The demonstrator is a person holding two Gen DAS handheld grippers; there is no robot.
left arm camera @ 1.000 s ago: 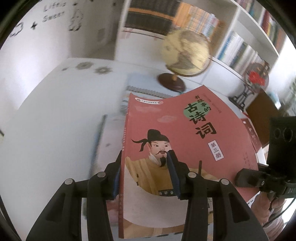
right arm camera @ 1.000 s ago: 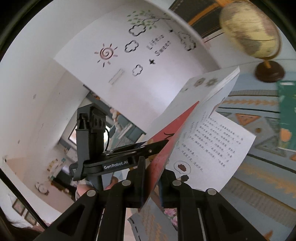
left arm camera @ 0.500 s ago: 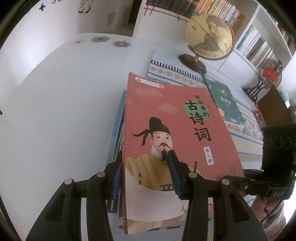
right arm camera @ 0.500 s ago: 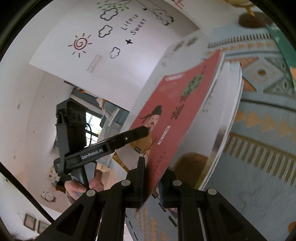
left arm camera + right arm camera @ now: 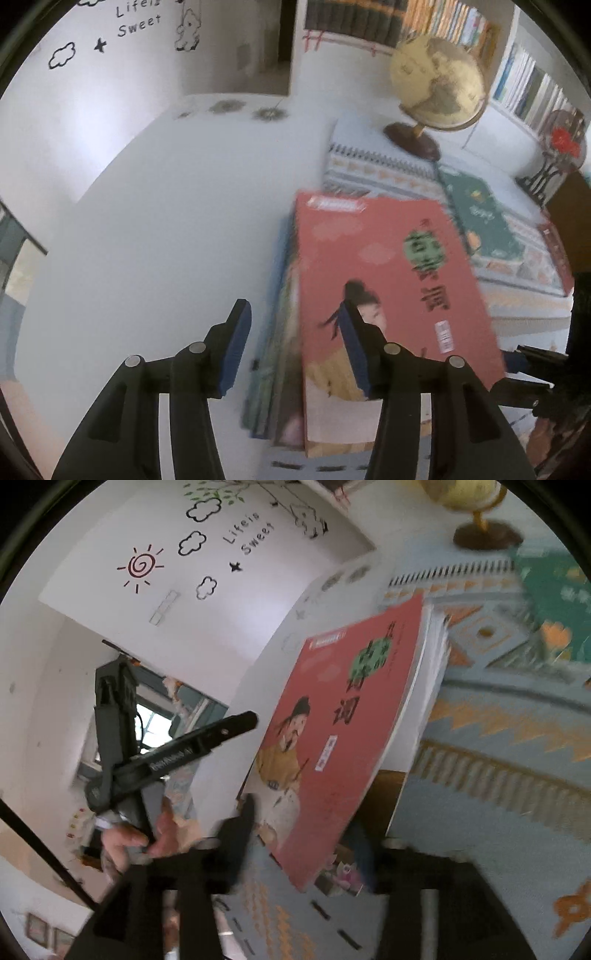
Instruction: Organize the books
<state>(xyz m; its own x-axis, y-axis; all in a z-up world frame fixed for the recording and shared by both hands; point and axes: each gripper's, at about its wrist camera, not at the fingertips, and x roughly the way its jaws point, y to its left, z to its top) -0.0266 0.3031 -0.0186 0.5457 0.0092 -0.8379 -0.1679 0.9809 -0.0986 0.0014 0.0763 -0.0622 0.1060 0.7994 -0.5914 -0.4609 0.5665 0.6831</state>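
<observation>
Looking along our left hand-held gripper, we see its jaws opening, the blue pads clear of the red book; the book's near left corner and the stack's edge lie between them, and the right pad hangs over the cover without pressing on it. The red book lies face up on top of a stack of books, whose edges show along its left side. The stack sits on the white bench, at the left edge of a patterned runner. Farther along the runner lies a green book, and behind it stands a globe on a dark wooden foot.

From our right hand-held gripper the picture is blurred, yet its jaws are opening too, standing well apart on either side of the red book's near corner. We cannot tell whether either finger touches the cover. The left hand-held gripper shows to the left there, held by a hand and apart from the book.
</observation>
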